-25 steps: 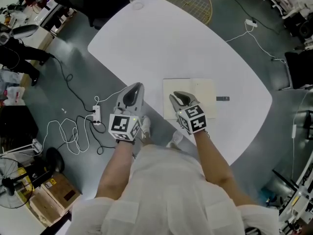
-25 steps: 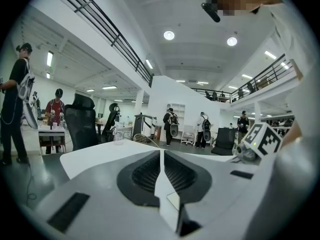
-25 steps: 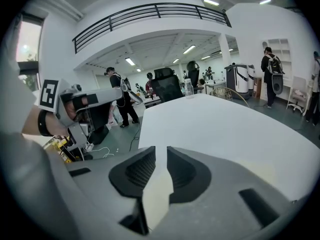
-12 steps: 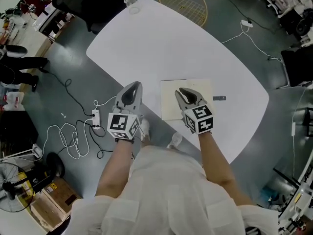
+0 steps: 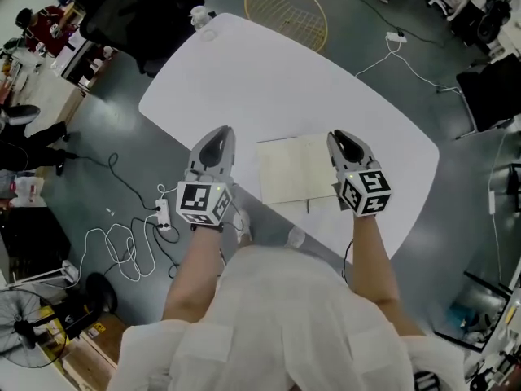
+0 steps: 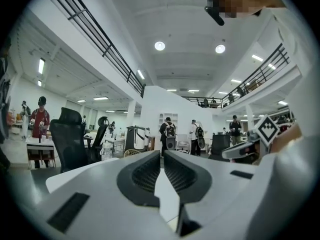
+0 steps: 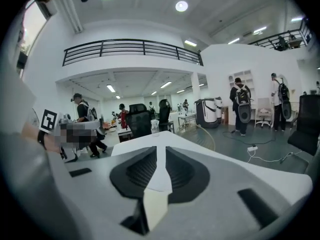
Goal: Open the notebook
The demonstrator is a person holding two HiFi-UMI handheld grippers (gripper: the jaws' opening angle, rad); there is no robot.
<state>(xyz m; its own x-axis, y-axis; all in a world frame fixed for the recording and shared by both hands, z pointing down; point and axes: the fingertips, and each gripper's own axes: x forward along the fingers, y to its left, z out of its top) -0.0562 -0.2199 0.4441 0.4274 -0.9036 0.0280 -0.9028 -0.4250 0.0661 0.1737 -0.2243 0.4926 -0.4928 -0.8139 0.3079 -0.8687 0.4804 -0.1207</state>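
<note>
A cream notebook (image 5: 293, 169) lies flat on the white table (image 5: 269, 80), near its front edge. A thin dark strip (image 5: 308, 206) pokes out at the middle of the notebook's near edge. My left gripper (image 5: 221, 132) hovers left of the notebook over the table's edge, jaws together and empty (image 6: 162, 156). Raised at the notebook's right edge, my right gripper (image 5: 339, 135) has its jaws closing to a narrow slit with nothing between them (image 7: 161, 151). Both grippers point away from me, about level.
A round yellow wire frame (image 5: 286, 10) lies on the floor beyond the table. A small cup-like thing (image 5: 199, 15) stands at the table's far corner beside a black chair (image 5: 130, 15). Cables and a power strip (image 5: 163, 214) lie on the floor at left. People stand far off.
My right gripper has risen and swung right, from over the notebook to its right edge, now covering the small dark thing that lay there. The left gripper has lifted a little.
</note>
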